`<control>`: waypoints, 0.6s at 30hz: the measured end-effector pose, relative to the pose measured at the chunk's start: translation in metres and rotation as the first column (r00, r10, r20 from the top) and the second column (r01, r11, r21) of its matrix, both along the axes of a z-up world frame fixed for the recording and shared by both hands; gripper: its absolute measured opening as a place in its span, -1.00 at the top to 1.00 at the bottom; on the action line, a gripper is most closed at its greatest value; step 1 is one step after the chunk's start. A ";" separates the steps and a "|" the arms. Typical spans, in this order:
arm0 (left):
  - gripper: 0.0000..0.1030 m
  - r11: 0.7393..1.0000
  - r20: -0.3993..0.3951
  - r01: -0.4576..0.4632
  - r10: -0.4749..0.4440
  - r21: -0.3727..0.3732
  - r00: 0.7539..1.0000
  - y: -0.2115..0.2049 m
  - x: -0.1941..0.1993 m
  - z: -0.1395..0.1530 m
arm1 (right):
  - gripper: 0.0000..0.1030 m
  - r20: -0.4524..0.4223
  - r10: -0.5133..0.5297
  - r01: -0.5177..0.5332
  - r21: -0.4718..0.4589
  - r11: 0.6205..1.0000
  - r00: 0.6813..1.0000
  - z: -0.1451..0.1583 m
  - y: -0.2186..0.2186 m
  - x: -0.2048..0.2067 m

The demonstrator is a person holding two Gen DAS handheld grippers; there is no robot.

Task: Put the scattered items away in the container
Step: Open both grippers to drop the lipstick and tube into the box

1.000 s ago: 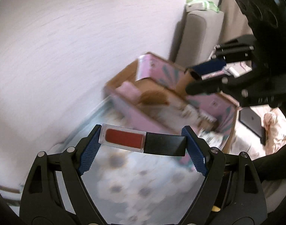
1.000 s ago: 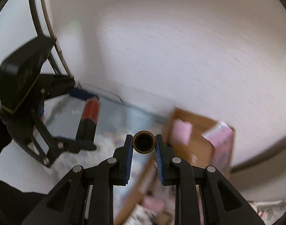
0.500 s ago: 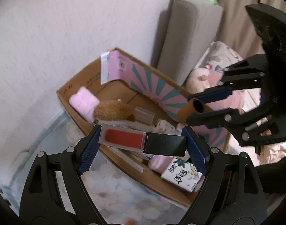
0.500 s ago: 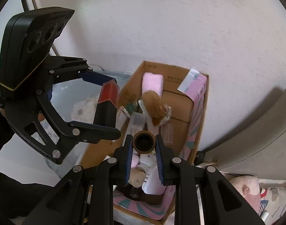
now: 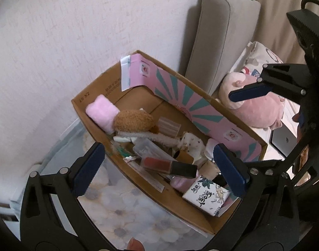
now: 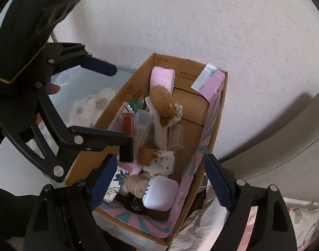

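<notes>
- While both jaw pairs were opening, left gripper (image 5: 159, 171) and right gripper (image 6: 159, 182) pinched nothing.
- Below them, lip gloss (image 5: 167, 165) perched atop clutter in box (image 5: 159, 192); likely to slide.

Cardboard box (image 5: 90, 125) open on top, crowded inside, wall behind, grey sofa arm (image 5: 214, 41) beside it

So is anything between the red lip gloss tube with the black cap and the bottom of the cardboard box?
Yes. The red lip gloss tube with the black cap rests on clutter inside the cardboard box, across a clear plastic case and a brown paper tube. The opening left gripper no longer touches it.
</notes>
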State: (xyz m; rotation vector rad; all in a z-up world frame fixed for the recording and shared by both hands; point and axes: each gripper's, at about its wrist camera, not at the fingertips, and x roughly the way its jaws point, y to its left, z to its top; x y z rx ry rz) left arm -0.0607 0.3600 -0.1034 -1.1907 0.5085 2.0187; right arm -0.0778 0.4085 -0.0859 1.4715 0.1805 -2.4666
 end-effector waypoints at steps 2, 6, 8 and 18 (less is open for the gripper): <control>-0.99 1.000 -0.007 0.001 -0.001 0.003 1.000 0.000 0.000 0.004 | -0.59 -0.001 -0.001 0.001 -0.004 1.000 1.000 0.002 -0.002 0.001; -0.99 1.000 -0.023 -0.003 0.003 -0.008 1.000 0.000 -0.002 0.008 | -0.59 -0.002 -0.001 0.001 -0.004 1.000 1.000 0.004 -0.004 0.002; -0.99 1.000 -0.025 -0.007 0.006 -0.008 1.000 -0.002 -0.003 0.010 | -0.59 -0.001 -0.002 0.002 -0.005 1.000 1.000 0.004 -0.003 0.002; -0.99 0.998 -0.030 -0.059 0.058 -0.020 0.998 -0.014 -0.010 0.015 | -0.59 -0.006 -0.037 0.037 -0.004 0.999 0.999 0.010 0.001 0.000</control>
